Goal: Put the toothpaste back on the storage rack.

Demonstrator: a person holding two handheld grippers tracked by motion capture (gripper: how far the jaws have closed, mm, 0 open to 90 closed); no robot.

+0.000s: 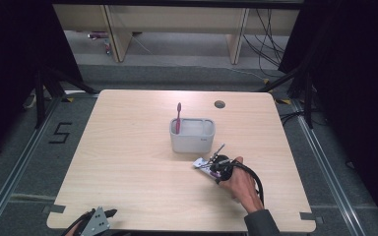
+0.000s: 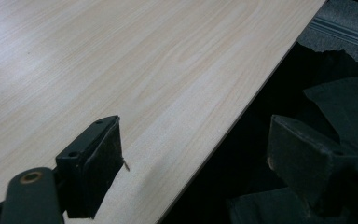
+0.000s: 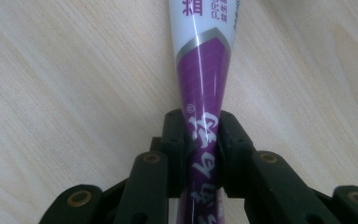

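A purple and white toothpaste tube (image 3: 200, 70) lies low over the wooden table (image 1: 128, 162), and my right gripper (image 3: 201, 135) is shut on its purple part. From the high view that tube (image 1: 203, 165) sits just in front of a grey two-compartment holder (image 1: 193, 135). A pink toothbrush (image 1: 178, 117) stands upright in the holder's left compartment. My left gripper (image 1: 98, 220) rests at the table's near left edge; its jaws (image 2: 191, 149) stand wide apart with nothing between them, one over the wood and one past the edge.
A round cable hole (image 1: 220, 104) is set in the table's far side. Dark floor and black curtains surround the table, with cables (image 1: 266, 44) on the floor behind. The table edge (image 2: 242, 112) runs diagonally beside my left gripper.
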